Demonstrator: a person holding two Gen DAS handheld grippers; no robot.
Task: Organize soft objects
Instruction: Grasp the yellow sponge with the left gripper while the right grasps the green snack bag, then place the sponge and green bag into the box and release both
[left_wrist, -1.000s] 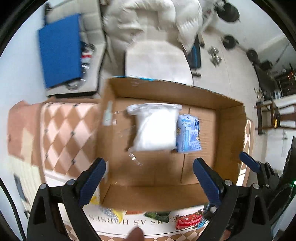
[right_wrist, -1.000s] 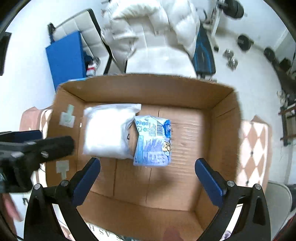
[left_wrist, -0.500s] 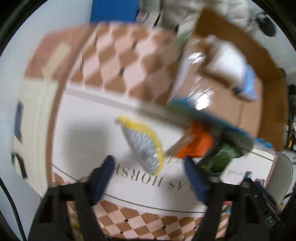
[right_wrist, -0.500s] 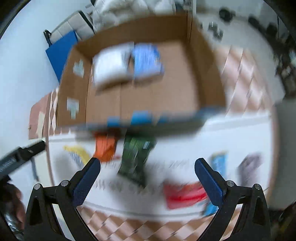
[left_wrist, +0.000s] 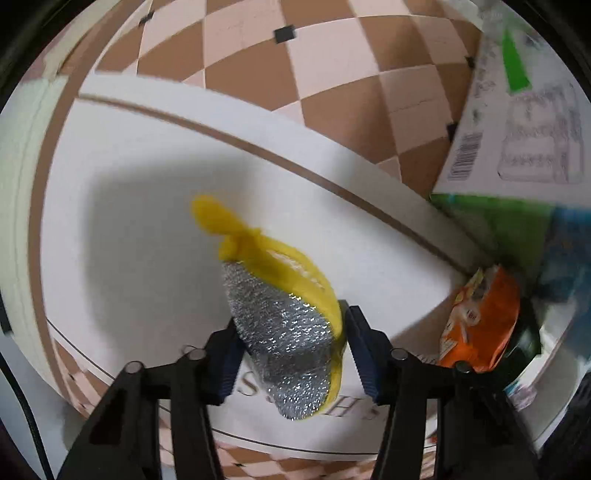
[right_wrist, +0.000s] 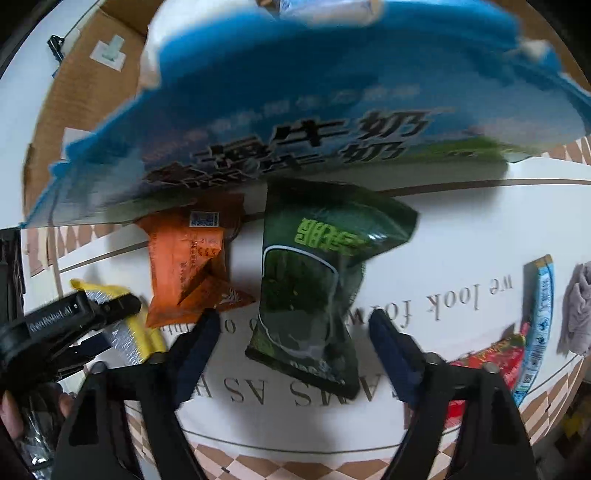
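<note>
Two handheld grippers: left gripper (left_wrist: 290, 356), right gripper (right_wrist: 291, 345). One cardboard box (right_wrist: 295, 110) with blue printed sides. One white mat (right_wrist: 461, 229) with lettering. One yellow and silver scouring sponge (left_wrist: 284, 328). One orange snack packet (right_wrist: 184, 266). One dark green snack bag (right_wrist: 314, 280). One red packet (right_wrist: 491, 354). One slim blue packet (right_wrist: 537, 321). One grey cloth (right_wrist: 578, 310).

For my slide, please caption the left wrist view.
Left gripper closing around a yellow-and-silver scouring sponge on the white mat.
</note>
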